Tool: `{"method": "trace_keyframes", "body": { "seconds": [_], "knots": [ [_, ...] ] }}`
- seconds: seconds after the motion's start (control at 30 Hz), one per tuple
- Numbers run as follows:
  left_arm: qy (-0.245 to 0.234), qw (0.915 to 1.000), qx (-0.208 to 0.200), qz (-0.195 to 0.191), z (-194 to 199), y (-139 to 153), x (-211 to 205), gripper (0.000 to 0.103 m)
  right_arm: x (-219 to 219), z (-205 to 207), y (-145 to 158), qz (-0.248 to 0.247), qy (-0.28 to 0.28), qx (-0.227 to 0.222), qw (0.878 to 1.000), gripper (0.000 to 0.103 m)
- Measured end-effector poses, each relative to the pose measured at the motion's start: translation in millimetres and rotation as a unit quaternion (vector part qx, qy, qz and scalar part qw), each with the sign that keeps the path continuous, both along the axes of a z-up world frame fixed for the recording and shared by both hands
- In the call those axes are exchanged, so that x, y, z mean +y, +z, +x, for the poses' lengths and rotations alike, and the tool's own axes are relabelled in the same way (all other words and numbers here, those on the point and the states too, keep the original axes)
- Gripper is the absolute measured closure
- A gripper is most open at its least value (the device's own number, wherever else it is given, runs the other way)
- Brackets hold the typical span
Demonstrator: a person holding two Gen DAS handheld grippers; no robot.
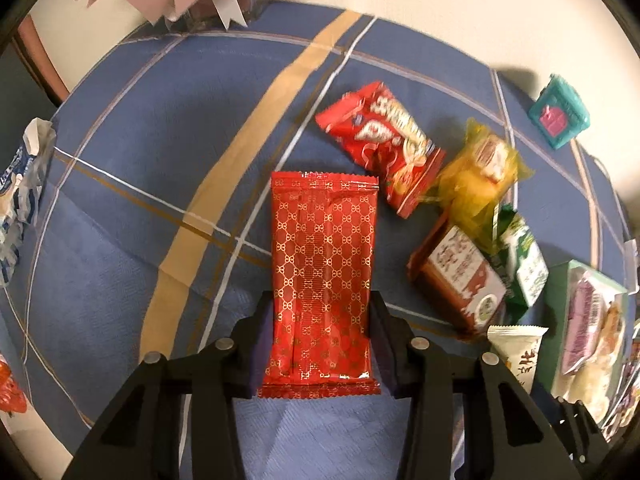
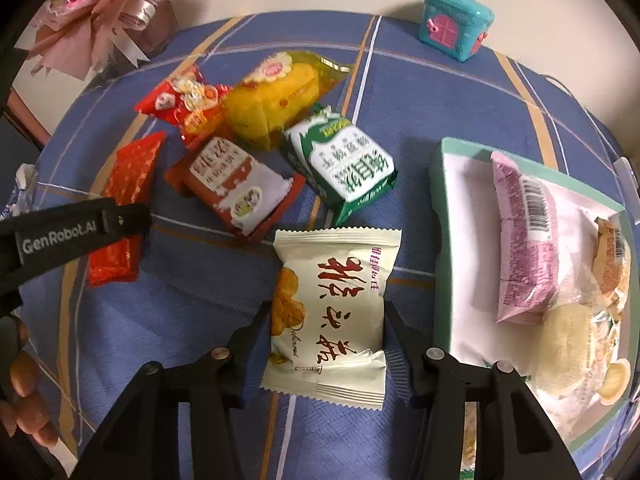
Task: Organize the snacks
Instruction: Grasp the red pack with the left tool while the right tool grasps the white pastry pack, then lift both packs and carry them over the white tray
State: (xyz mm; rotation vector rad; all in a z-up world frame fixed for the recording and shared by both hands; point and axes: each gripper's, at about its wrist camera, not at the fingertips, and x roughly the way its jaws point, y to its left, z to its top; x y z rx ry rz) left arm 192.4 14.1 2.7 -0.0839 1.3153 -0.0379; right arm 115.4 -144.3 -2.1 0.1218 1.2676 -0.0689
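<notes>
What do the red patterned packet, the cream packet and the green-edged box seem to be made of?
Red patterned packet: glossy plastic film, probably foil-lined; bright glare, crimped ends. Cream packet: matte plastic film, wrinkled, with crimped seams. Green-edged box: likely cardboard; thin stiff walls, dull white inside.

Yellow packet [image 1: 478,178] motion-blurred, label unreadable

A home: checked tablecloth [image 2: 420,92], pink bouquet [image 2: 100,8], toy house [image 2: 456,24].
</notes>
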Motion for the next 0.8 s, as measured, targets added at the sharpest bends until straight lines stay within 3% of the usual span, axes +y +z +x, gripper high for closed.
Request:
{"method": "trace_keyframes", "body": {
  "seconds": [0.43, 0.8],
  "knots": [
    [0.035, 0.9943, -0.093, -0.037, -10.6, 78.0, 10.6, 0.057, -30.1, -3.6, 59.8, 0.030, -0.029, -0.063, 0.997, 0.049],
    [0.011, 0.9955, -0.086, -0.038, -21.4, 78.5, -25.3, 0.057, -65.4, -10.6, 72.0, 0.041, -0.068, -0.078, 0.994, 0.049]
  ]
}}
